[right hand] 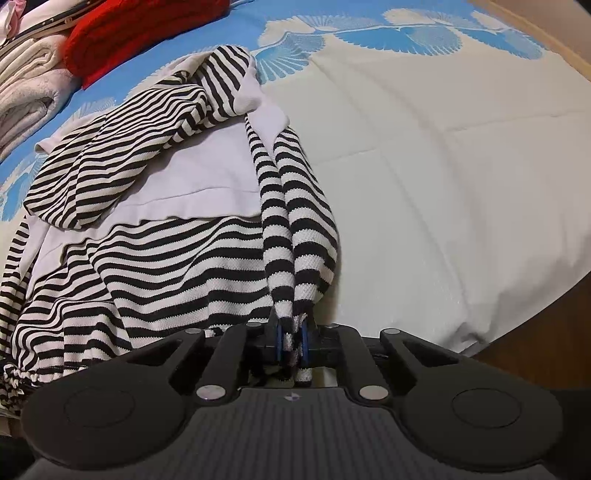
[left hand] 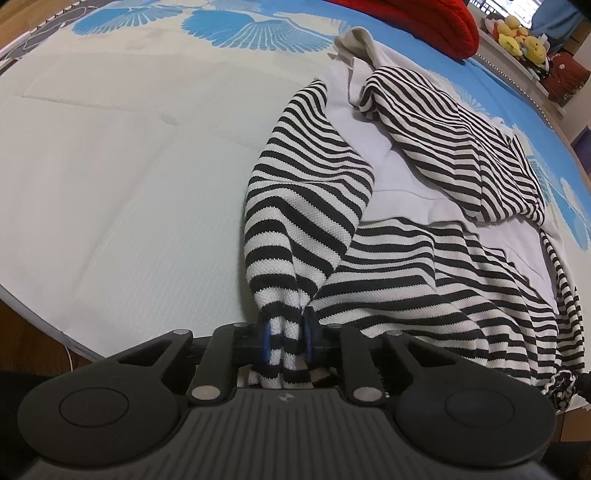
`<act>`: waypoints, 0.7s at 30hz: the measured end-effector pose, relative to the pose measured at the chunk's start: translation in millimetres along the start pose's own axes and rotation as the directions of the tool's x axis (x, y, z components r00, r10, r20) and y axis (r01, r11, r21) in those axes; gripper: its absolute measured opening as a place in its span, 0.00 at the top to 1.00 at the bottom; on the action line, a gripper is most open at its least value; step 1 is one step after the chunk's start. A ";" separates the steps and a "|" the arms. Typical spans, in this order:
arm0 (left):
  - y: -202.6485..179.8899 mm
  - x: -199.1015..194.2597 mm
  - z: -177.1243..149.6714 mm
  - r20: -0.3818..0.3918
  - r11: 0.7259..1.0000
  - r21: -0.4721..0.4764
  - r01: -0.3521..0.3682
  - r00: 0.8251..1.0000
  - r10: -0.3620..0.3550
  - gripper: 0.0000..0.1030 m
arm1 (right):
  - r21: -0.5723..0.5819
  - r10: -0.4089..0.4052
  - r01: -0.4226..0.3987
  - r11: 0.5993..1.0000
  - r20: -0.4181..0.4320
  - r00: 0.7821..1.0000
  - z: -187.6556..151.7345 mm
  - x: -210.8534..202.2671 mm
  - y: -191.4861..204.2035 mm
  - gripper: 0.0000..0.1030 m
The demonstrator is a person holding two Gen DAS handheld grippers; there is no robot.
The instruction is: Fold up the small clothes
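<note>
Left of the garment we have wide bare bed cover (left hand: 122,177), pale quilted, blue fan print at the far end, and the near bed edge runs just under our left gripper (left hand: 286,341). Left gripper is clamped on a bunched end of the striped garment (left hand: 399,266), blue pads pinching the black-and-white fabric, cloth pulled taut up from the bed. The garment lies crumpled mid-bed, pale lining showing, one striped sleeve folded across its far part. Beyond it at the far edge is a red knit item (left hand: 436,22); soft toys (left hand: 521,37) sit on a shelf past the bed. Right gripper (right hand: 294,345) is pinched nearly shut on another narrow striped end, also taut. Right of that is bare pale cover to the bed's right edge, wooden floor (right hand: 535,332) beyond. Folded towels (right hand: 29,88) are far left in the right wrist view.
</note>
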State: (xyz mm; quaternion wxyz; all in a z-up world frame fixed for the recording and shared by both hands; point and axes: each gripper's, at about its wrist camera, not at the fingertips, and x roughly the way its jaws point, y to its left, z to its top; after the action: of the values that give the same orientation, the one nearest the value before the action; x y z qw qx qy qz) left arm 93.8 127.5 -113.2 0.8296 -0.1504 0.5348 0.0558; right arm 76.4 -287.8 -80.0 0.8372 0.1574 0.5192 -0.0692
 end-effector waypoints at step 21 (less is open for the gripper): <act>-3.3 -12.0 -4.6 0.056 0.999 0.051 -0.003 0.998 0.000 0.91 | 0.014 0.031 -0.032 0.999 0.036 0.999 1.3 -9.3 -0.1 0.93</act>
State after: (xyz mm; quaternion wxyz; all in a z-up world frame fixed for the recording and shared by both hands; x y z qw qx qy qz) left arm 85.6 123.8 -103.5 0.8478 -0.1271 0.5128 0.0470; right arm 73.3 -288.8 -71.2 0.8461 0.1704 0.5012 -0.0626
